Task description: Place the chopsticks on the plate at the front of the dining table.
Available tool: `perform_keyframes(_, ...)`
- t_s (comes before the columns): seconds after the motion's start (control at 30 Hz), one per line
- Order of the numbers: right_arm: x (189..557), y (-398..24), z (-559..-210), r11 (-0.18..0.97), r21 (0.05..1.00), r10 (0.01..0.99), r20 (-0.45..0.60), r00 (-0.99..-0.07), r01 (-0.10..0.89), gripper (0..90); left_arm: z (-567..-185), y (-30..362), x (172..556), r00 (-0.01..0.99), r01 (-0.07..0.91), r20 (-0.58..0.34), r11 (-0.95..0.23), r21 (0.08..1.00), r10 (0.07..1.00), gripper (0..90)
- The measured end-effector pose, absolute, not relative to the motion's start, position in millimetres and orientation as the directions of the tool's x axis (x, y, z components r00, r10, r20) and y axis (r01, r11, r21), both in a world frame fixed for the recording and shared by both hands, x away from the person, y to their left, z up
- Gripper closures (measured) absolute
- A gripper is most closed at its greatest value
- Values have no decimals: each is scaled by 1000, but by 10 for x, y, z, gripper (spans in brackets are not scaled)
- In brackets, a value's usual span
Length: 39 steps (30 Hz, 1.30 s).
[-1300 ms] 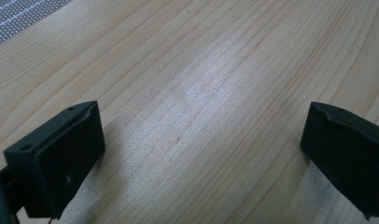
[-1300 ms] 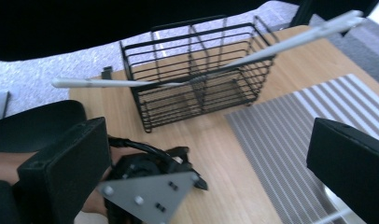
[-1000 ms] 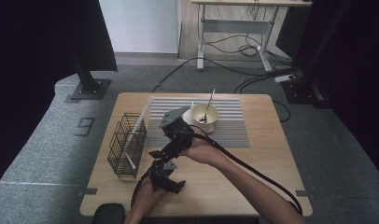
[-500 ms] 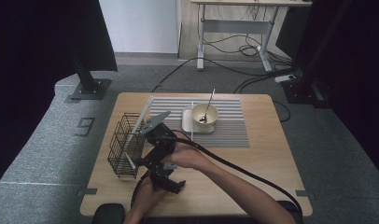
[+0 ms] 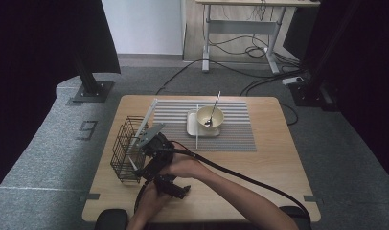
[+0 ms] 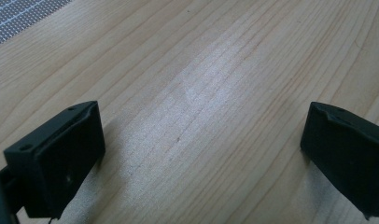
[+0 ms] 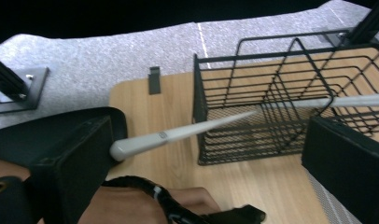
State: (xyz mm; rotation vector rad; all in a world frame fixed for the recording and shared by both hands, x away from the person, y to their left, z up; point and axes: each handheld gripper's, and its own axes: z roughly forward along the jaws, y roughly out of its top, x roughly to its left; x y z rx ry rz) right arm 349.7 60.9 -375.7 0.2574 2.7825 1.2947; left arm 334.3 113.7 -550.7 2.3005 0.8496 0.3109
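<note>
The left gripper [image 6: 199, 154] gapes wide over bare wooden table [image 6: 215, 84].

1. Between the left claw's [image 6: 201, 154] spread jaws lies bare counter [image 6: 215, 74], with nothing in the gap.
2. Ahead of the right claw [image 7: 201, 154] a grey utensil [image 7: 187, 133] crosses the gap between its open jaws.
3. Beyond it the wire basket [image 7: 281, 102] blocks the way forward.
4. Below the right claw, a hand [image 7: 145, 205] and cable crowd the near space.
</note>
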Motion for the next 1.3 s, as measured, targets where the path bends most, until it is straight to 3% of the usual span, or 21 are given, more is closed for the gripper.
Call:
perform_keyframes(0.73, 3937, 391, -3629, 598, 785, 344, -70, -936, 161, 147, -5505, 1141, 3347, 766, 486, 1, -580, 654, 643, 0)
perform_keyframes(1.3, 4097, 431, -3773, 548, 822, 325, -39, -945, 154, 657, -5505, 1139, 3345, 764, 489, -2, -578, 653, 645, 0)
